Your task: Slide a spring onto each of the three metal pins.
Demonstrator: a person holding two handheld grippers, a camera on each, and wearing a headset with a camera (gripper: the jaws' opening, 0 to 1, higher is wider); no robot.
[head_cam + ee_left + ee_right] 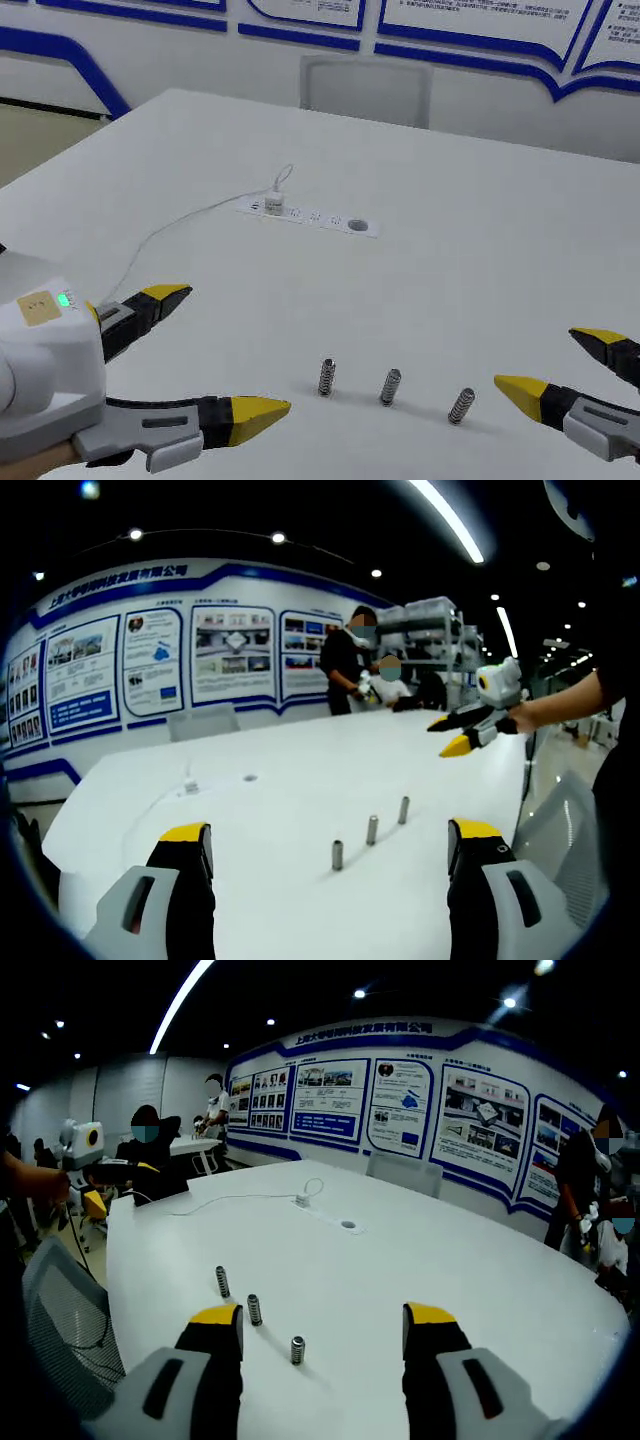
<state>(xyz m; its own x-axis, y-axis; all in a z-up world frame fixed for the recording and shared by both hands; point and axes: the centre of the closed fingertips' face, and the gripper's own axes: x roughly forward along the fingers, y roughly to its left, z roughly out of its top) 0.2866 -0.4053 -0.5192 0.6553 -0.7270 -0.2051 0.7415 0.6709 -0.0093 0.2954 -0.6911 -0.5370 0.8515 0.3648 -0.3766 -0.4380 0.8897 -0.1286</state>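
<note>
The white table [470, 220] spreads wide in front of me, with a grey chair [365, 88] at its far edge. My left gripper [235, 348] hovers low at the near left, jaws spread wide and holding nothing. My right gripper [537, 358] hangs at the near right, likewise wide apart and empty (yellow tips on both). Farther out a socket strip [320, 217] lies on the tabletop, and a white cable [165, 232] trails from a small plug [273, 206] at its left end toward me. Between the 2 grippers, touching neither, 3 springs [391, 387] stand in a row on the table; the rightmost leans a little. Whether anything runs inside the coils, I cannot tell.
</note>
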